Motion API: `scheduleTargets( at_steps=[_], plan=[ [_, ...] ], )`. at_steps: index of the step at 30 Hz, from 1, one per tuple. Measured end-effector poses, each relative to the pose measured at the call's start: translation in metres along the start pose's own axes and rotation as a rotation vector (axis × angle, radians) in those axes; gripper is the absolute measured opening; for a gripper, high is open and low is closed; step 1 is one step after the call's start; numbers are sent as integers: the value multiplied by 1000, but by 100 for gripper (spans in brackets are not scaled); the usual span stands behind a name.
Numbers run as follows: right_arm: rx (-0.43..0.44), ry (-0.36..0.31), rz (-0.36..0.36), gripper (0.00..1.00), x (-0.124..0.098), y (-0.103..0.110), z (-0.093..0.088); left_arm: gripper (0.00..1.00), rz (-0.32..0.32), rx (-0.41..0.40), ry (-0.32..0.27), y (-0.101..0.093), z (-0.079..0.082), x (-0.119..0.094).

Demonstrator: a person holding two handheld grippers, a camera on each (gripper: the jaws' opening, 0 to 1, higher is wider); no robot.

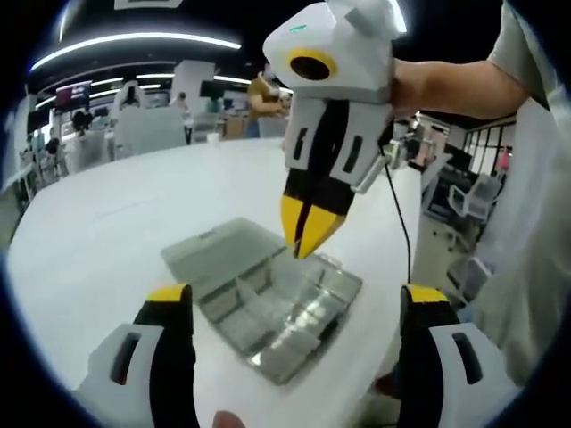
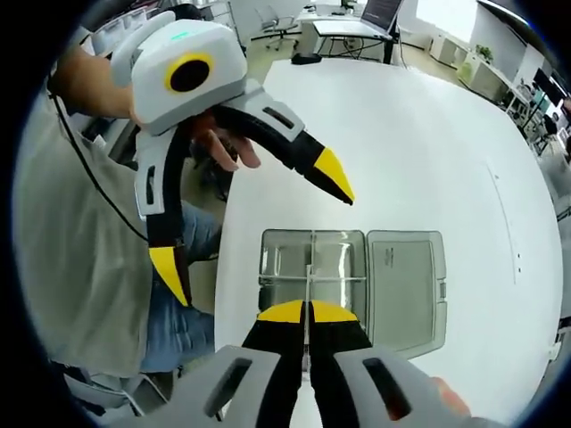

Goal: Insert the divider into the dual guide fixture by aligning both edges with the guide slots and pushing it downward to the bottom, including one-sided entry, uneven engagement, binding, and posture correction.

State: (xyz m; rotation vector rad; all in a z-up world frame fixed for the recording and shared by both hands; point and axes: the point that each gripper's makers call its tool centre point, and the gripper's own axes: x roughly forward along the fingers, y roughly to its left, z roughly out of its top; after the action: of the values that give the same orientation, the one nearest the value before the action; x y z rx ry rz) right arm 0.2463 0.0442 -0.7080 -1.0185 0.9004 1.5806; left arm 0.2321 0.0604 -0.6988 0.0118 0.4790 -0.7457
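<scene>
divider (image 2: 310,267) upright in clear box (image 2: 285,259)

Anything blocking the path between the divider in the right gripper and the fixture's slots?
Nothing visible. The right gripper, jaws shut on the thin clear divider, sits directly over the open fixture. Its lid lies flat to one side. The left gripper, jaws open, hangs beside the fixture, not over it.
</scene>
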Motion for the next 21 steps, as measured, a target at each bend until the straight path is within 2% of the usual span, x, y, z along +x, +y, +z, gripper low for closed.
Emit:
scheduleTargets(
  at_steps=[21],
  plan=[
    [-9, 8, 18, 0, 12, -3, -3, 93, 5, -24, 7, 6, -6, 1]
  ],
)
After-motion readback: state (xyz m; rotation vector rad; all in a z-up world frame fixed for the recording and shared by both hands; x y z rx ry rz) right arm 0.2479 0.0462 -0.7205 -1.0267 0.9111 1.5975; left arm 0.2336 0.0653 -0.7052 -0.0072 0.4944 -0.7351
